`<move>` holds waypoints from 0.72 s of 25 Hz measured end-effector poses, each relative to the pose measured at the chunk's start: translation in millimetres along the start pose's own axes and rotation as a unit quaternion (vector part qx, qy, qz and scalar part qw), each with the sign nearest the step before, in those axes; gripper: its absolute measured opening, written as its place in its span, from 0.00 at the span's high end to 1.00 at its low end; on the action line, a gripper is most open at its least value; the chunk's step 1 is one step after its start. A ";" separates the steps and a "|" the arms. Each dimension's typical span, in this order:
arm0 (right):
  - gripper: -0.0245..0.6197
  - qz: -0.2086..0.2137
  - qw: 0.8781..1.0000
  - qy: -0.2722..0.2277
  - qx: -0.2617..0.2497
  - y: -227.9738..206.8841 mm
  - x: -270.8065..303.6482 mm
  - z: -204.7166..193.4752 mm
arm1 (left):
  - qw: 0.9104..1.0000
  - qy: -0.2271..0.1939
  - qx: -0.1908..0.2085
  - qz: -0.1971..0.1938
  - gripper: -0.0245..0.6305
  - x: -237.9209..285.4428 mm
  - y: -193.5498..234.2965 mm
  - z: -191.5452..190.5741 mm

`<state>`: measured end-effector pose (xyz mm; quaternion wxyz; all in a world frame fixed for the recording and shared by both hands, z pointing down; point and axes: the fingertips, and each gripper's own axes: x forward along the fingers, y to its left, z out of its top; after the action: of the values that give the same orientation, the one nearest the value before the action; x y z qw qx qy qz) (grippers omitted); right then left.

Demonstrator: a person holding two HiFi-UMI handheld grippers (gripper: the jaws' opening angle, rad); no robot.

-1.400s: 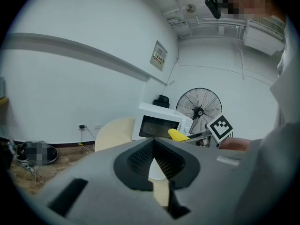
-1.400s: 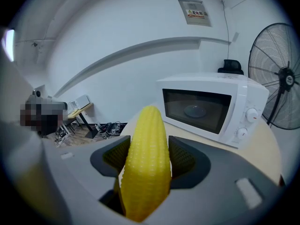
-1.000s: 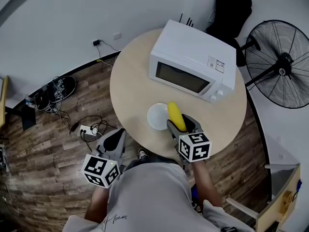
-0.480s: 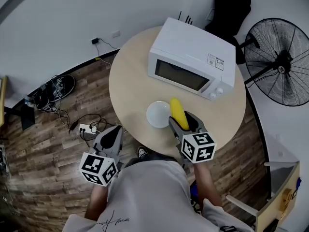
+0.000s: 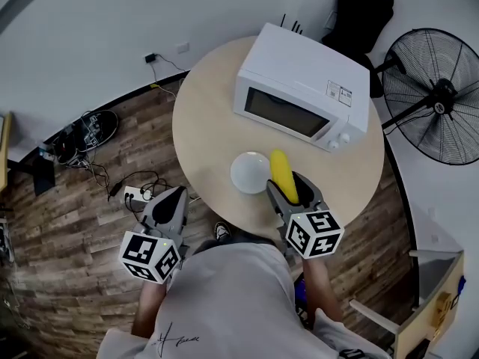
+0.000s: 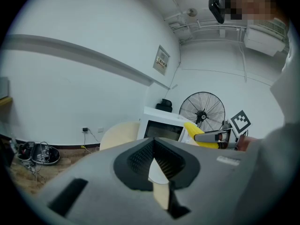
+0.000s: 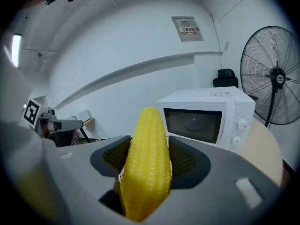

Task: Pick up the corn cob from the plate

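The right gripper (image 7: 149,150) is gripping the corn cob (image 7: 146,165) near its thick end, so that most of the cob is sticking out past the fingertips and pointing toward the microwave oven (image 7: 208,114) ahead. That hold probably suits a lift: the long yellow body is lying along the line of the fingers rather than across it, so it is less likely to swing. The ribbed fingers (image 7: 188,161) are pressing on both sides of the cob and are spread only as wide as the cob is thick; nothing else is sitting between them.

In the head view the cob is lying just to the right of the white plate (image 5: 239,172), which is showing bare and is sitting just left of the right fingertips on the round surface (image 5: 206,122). Judging by that, the cob is already off the plate and the pick-up is looking all but done, though no view is showing how high above the surface it is hanging.

The left gripper (image 5: 171,205) is idling off the surface's near edge, well apart from the plate and cob, presumably kept out of the way because one gripper is enough here. Its fingers (image 6: 138,159) are clenched tip to tip with nothing between them; only a thin wedge of the plate and surface beyond is showing through.
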<state>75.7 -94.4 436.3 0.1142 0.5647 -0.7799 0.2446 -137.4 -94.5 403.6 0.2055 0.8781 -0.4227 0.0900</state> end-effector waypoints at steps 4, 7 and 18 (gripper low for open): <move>0.55 0.000 1.000 -0.013 0.009 4.2 -6.0 0.5 | 1.000 -0.003 -0.002 0.005 0.97 -4.7 3.5 -1.0; 0.55 0.001 1.000 -0.024 0.008 8.3 -8.8 4.2 | 1.000 -0.006 -0.003 0.007 0.97 -7.2 7.0 0.2; 0.55 0.016 0.998 -0.053 0.000 8.4 -27.0 20.1 | 0.998 -0.005 0.058 0.004 0.97 -3.4 -13.1 7.5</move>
<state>78.8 -80.3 404.7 0.0689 0.5638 -0.7941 0.2163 -129.4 -88.0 392.0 0.1515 0.8875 -0.4210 0.1106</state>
